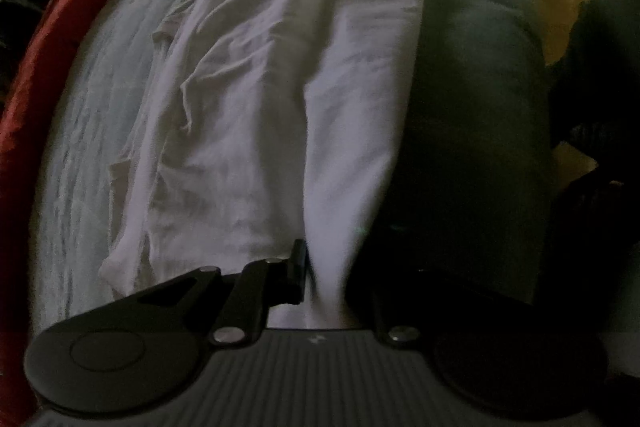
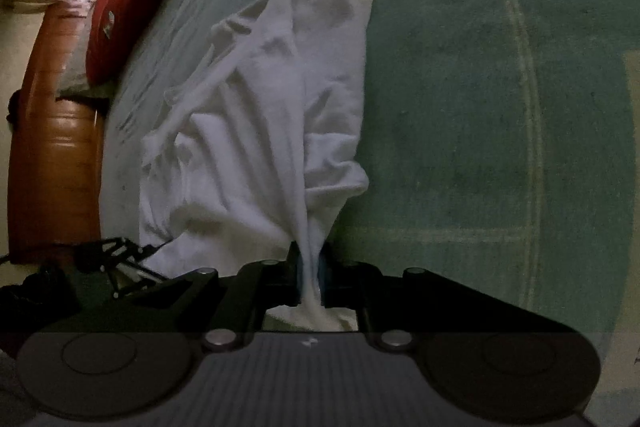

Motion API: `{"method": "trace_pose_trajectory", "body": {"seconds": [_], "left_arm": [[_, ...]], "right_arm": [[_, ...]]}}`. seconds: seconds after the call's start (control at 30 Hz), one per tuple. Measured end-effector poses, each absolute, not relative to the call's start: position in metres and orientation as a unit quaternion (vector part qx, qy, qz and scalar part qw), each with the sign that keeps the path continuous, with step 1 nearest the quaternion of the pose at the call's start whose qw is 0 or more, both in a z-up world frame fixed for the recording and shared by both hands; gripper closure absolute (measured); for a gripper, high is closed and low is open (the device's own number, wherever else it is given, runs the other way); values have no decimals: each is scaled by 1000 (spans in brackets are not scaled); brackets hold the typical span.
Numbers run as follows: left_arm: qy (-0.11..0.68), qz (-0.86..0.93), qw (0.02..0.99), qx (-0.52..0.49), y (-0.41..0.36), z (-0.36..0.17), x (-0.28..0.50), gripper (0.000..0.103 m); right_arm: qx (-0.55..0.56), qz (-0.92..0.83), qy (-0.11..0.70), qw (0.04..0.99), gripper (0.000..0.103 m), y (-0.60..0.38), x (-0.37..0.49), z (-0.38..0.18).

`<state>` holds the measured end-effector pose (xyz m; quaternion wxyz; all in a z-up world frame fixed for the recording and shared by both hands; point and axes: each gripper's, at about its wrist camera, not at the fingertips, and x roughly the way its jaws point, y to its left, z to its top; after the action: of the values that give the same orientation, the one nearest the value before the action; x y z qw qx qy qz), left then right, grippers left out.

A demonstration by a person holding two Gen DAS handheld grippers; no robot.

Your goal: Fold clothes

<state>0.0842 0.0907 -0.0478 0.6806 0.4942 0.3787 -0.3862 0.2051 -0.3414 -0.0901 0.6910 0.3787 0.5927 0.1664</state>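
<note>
Fingers [image 2: 298,269] of both grippers pinch the white garment [image 2: 256,131]; no writing legible.

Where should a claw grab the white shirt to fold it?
By a free corner at its edge, as the right claw does: the white shirt bunches into a thin strip there. Come from the near side, low over the green bedcover, since the rest lies flat and wrinkled.

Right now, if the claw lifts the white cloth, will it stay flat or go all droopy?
Probably droopy: the cloth bunches into a thin rope at the right claw. Likely light too, since its wrinkles stand up. It should slide easily over the bed.
</note>
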Motion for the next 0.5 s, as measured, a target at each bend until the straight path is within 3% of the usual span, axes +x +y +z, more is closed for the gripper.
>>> {"method": "trace_pose_trajectory", "body": {"seconds": [0.03,0.1,0.33,0.5], "left_arm": [[375,-385,682,496,93,-49,80,89],[371,-385,682,499,97,-48,74,91],[374,-385,684,495,95,-41,71,91],[375,-386,680,498,104,-34,63,91]], "right_arm": [[380,165,594,690,73,-344,206,-93],[370,156,578,710,61,-347,204,-96],[479,162,489,711,60,-362,207,-135],[488,192,469,711,58,-351,226,-140]]}}
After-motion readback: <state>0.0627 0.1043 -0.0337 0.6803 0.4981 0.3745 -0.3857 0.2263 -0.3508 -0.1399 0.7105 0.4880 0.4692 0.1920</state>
